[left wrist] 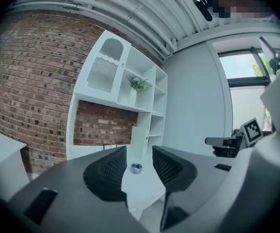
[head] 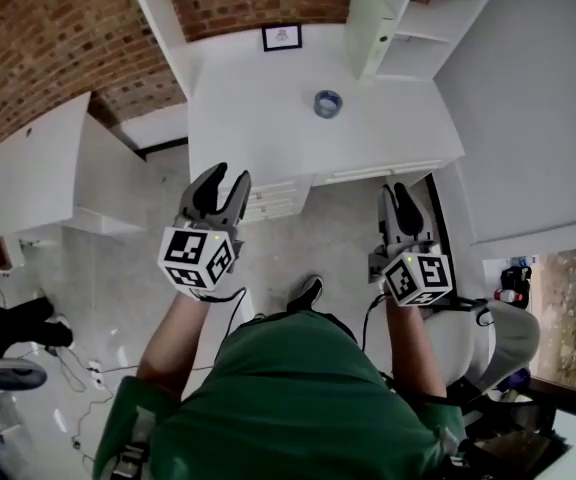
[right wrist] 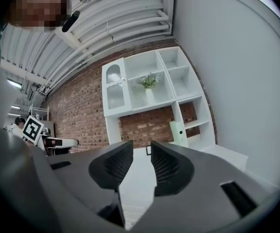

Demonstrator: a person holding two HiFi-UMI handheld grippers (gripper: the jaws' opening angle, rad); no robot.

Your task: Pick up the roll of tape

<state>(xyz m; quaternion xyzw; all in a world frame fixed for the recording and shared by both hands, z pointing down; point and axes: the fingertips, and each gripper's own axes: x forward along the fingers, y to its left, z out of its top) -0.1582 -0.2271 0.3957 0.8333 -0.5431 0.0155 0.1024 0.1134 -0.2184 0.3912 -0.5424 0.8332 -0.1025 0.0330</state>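
Note:
The roll of tape (head: 328, 103), blue-grey, lies flat on the white desk (head: 258, 118) toward its far right. Both grippers hang short of the desk's front edge, apart from the tape. My left gripper (head: 230, 180) is open and empty. In the left gripper view the tape (left wrist: 136, 168) shows far off through the gap of the left gripper (left wrist: 139, 154). My right gripper (head: 396, 193) stands by the desk's right front corner. In the right gripper view the right gripper (right wrist: 141, 149) has a narrow gap with nothing in it, and the tape is not visible there.
A white shelf unit (head: 408, 18) with a pale green box (head: 368, 28) stands at the desk's back right, a small framed picture (head: 282, 36) at the back. Drawers (head: 278, 198) sit under the desk front. A second white table (head: 28, 168) is left, a white chair (head: 488, 338) right.

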